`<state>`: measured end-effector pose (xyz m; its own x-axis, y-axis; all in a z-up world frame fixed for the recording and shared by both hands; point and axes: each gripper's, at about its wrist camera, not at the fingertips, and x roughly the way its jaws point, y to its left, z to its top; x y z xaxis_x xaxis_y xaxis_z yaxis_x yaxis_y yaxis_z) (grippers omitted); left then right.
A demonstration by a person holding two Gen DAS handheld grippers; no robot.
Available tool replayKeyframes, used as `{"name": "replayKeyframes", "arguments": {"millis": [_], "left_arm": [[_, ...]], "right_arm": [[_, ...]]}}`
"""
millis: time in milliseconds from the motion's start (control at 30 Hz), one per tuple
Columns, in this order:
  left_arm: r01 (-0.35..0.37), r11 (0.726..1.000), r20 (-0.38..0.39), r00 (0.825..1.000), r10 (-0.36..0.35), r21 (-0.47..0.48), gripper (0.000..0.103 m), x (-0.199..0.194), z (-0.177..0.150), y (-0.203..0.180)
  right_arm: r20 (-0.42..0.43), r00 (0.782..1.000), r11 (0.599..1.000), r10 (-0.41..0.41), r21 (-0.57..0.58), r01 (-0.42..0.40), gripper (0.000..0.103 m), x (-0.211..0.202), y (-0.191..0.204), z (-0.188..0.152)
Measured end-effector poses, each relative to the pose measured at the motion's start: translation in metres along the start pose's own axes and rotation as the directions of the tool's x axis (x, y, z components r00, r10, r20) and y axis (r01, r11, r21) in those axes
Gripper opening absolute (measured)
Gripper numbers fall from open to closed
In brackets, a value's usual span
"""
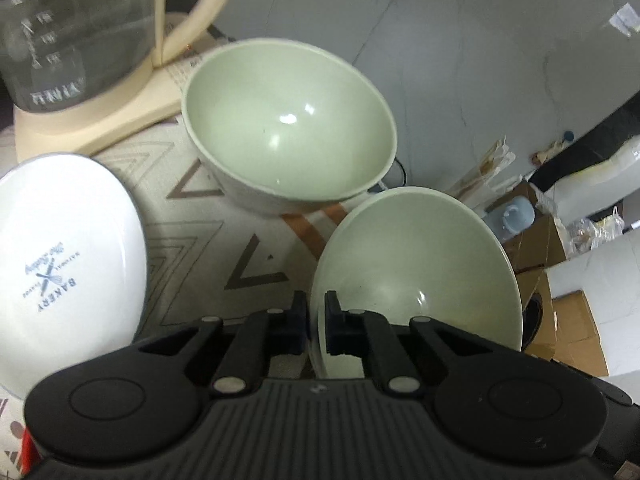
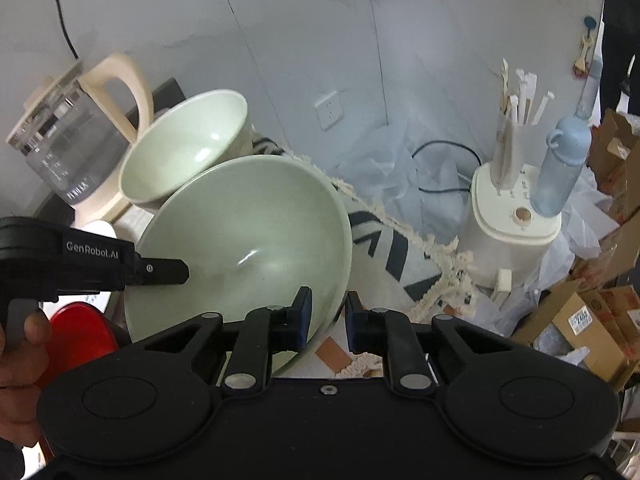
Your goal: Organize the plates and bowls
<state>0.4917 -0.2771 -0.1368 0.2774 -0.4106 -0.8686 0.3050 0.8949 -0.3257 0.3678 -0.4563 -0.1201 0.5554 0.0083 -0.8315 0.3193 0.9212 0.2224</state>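
A pale green bowl [image 1: 420,272] sits tilted on the patterned cloth, held at its rim from two sides. My left gripper [image 1: 318,312] is shut on its near rim; in the right wrist view that gripper [image 2: 176,273] reaches in from the left. My right gripper [image 2: 328,314] is shut on the right rim of the same bowl [image 2: 248,240]. A second green bowl [image 1: 288,120] [image 2: 188,148] stands just behind it. A white plate [image 1: 68,264] printed BAKERY lies to the left.
A glass kettle [image 1: 72,40] [image 2: 72,140] on a cream base stands at the back left. To the right are a white appliance [image 2: 512,232] holding chopsticks and a blue bottle [image 2: 560,168], with cardboard boxes [image 2: 592,320] beyond. A red object [image 2: 80,336] lies by a person's hand [image 2: 24,344].
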Motion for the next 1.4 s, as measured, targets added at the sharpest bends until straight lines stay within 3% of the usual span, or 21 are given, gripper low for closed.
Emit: {"name": "replayKeyframes", "arguments": {"millis": [333, 433, 800, 1000, 1400], "left_arm": [[-0.048, 0.998, 0.125, 0.991, 0.052, -0.035, 0.007, -0.056, -0.008, -0.012], [-0.039, 0.995, 0.145, 0.988, 0.053, -0.093, 0.007, -0.071, -0.01, -0.007], [-0.086, 0.982, 0.234, 0.964, 0.124, -0.167, 0.007, -0.121, -0.03, 0.003], [-0.114, 0.97, 0.247, 0.954, 0.167, -0.215, 0.007, -0.14, -0.047, 0.014], [-0.135, 0.94, 0.226, 0.951, 0.212, -0.313, 0.01, -0.163, -0.084, 0.039]], "right_arm": [[0.077, 0.994, 0.995, 0.081, -0.072, -0.076, 0.016, -0.034, 0.007, 0.02], [0.103, 0.989, 0.99, 0.105, -0.11, -0.093, 0.016, -0.045, 0.014, 0.025], [0.132, 0.967, 0.961, 0.219, -0.198, -0.191, 0.016, -0.069, 0.033, 0.031], [0.115, 0.957, 0.944, 0.267, -0.229, -0.236, 0.016, -0.075, 0.046, 0.023], [0.056, 0.945, 0.911, 0.323, -0.288, -0.295, 0.016, -0.08, 0.074, -0.002]]}}
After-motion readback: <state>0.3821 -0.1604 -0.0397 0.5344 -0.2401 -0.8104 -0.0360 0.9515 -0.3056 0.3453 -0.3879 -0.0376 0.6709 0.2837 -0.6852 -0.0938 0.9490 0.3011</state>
